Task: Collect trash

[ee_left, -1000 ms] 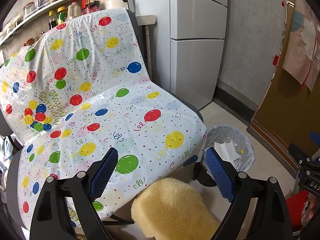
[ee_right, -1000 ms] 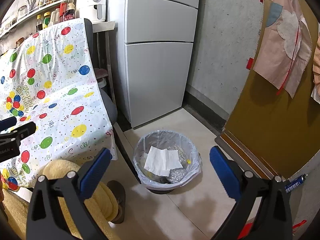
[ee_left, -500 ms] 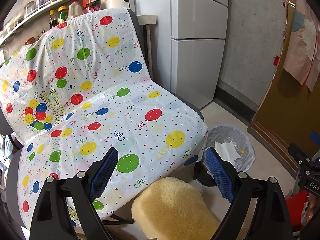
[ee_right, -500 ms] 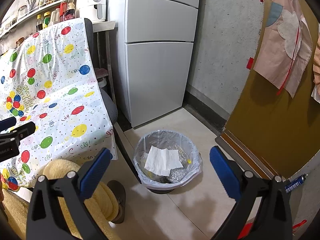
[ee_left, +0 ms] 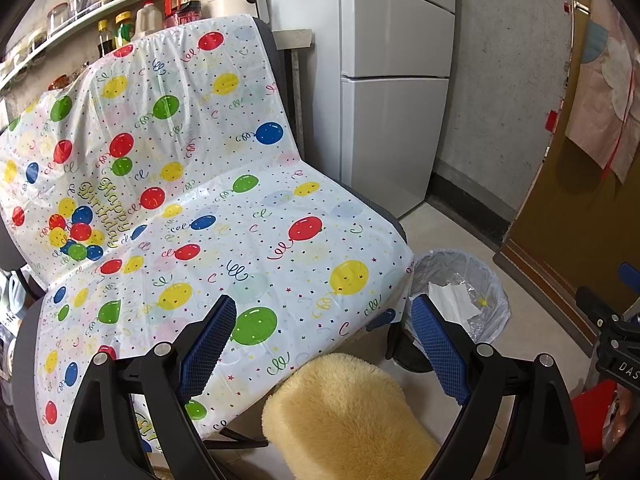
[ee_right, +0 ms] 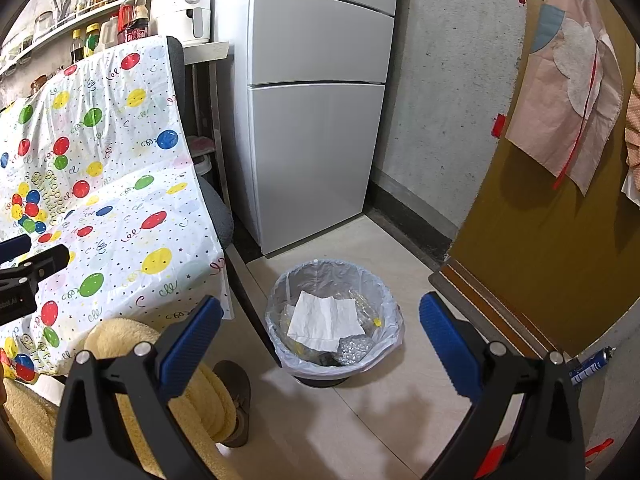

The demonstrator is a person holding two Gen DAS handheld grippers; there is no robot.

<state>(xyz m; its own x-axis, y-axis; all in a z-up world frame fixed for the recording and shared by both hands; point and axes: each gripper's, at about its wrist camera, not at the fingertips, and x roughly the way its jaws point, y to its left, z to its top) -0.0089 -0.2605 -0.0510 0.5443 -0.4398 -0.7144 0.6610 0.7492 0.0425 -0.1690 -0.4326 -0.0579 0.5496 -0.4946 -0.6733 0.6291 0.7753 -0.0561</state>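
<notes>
A small trash bin lined with a clear bag stands on the floor beside the covered seat. White paper and crumpled wrappers lie inside it. My right gripper is open and empty, held above and in front of the bin. The bin also shows in the left wrist view at the right. My left gripper is open and empty over the front edge of the seat, which is covered by a balloon-print plastic sheet.
A white fridge stands behind the bin against a grey wall. A brown door is at the right. My yellow fleece leg and shoe are at the front. A shelf of bottles runs behind the seat.
Nothing has visibly changed apart from a very slight shift of the left view; both grippers stay open and empty.
</notes>
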